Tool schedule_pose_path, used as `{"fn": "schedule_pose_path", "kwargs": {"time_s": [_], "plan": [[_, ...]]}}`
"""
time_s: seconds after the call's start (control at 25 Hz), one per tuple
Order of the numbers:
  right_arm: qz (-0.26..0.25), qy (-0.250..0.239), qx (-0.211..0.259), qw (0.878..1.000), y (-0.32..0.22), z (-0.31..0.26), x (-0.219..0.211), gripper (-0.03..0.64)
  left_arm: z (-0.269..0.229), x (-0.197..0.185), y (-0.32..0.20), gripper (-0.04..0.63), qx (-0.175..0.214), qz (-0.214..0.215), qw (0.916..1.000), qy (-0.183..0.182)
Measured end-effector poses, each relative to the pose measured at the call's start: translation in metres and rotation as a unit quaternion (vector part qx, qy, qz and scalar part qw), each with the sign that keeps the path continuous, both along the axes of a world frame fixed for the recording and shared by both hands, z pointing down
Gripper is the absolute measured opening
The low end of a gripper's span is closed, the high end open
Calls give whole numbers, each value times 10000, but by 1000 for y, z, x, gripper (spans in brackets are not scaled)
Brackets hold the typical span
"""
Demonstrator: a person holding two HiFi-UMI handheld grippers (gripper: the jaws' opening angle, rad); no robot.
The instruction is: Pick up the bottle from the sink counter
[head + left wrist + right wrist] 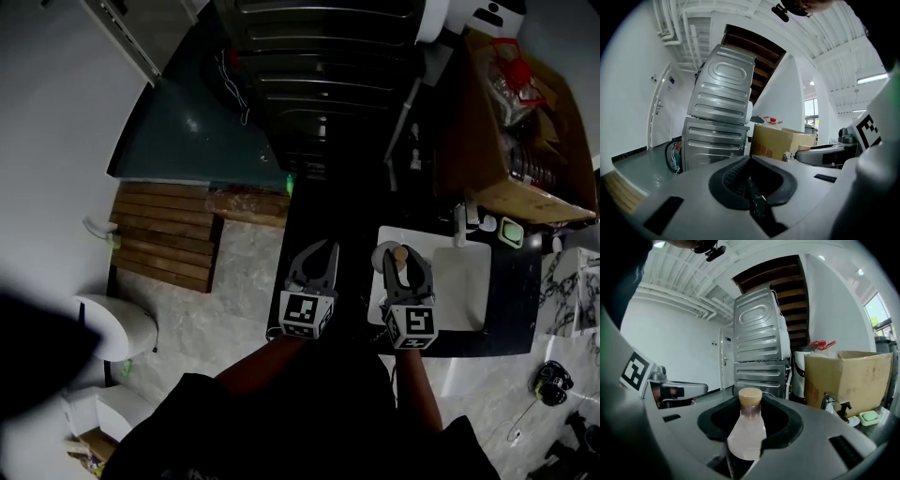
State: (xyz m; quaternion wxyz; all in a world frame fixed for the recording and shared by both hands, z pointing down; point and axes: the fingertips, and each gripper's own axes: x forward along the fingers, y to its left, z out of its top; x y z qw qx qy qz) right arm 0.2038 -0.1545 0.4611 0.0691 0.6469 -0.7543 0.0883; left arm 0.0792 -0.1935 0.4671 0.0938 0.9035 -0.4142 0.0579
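Pale tan-capped bottle (746, 430) upright in nearly level right gripper (405, 263)

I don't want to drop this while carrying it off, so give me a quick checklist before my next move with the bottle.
1. Grip: right hand-held gripper closed on the bottle: ok.
2. Bottle upright, neck up: ok.
3. Cap on the bottle: ok.
4. Left hand-held gripper empty, jaws together: ok.
5. Bottle's base clear of the sink: cannot tell, the base is hidden.
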Motion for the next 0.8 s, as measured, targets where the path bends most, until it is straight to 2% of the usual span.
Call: {"fn": "schedule_pose_path", "kwargs": {"time_s": [0.36,0.6,0.8], "plan": [[360,155,19,9992,6,2,36,164,-10,1,-16,17,106,-45,9999,17],[341,258,-52,9991,4,7,36,164,-5,1,-20,17,79,-61,10000,-9],[240,346,129,9990,-5,-3,28,164,-2,6,-22,17,51,-13,10000,-3]]}}
